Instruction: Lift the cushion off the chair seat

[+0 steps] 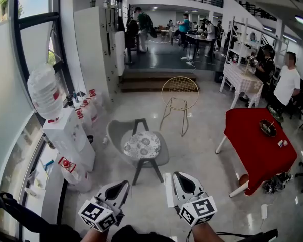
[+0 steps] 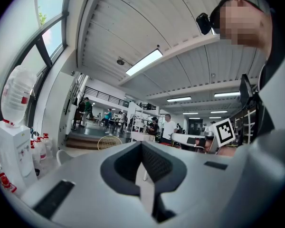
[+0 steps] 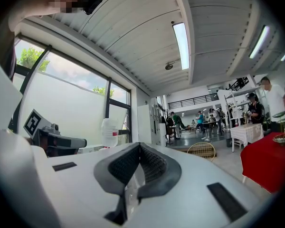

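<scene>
Nearest to the head camera, at the bottom edge, are the two grippers, held side by side, each with its marker cube toward the person. On the left gripper (image 1: 124,185) the two jaws are pressed fully together. The left gripper view shows its dark pads (image 2: 156,163) meeting at the tip, with nothing between them. On the right gripper (image 1: 177,178) the jaws are closed in the same way. The right gripper view shows its pads (image 3: 153,163) joined, and no object is held. Both grippers point level into the room and are well apart from the chair.

The cushion (image 1: 142,144) lies flat on the seat of the grey chair (image 1: 116,131). This chair stands on the pale floor ahead of the grippers, a little more in front of the left one. The cushion has rounded corners and a light flower pattern, and dark legs show under it. Neither gripper touches it.

Behind the grey chair stands a gold wire chair (image 1: 180,93). To the left, by the window, is a white water dispenser (image 1: 66,137) with a big bottle (image 1: 44,91) on top, and more water bottles (image 1: 86,112) stand on the floor near it. To the right is a table with a red cloth (image 1: 257,147), and a dark bowl (image 1: 267,127) rests on it. Farther back on the right, a person in a white shirt (image 1: 287,84) stands near a white table (image 1: 241,78)
</scene>
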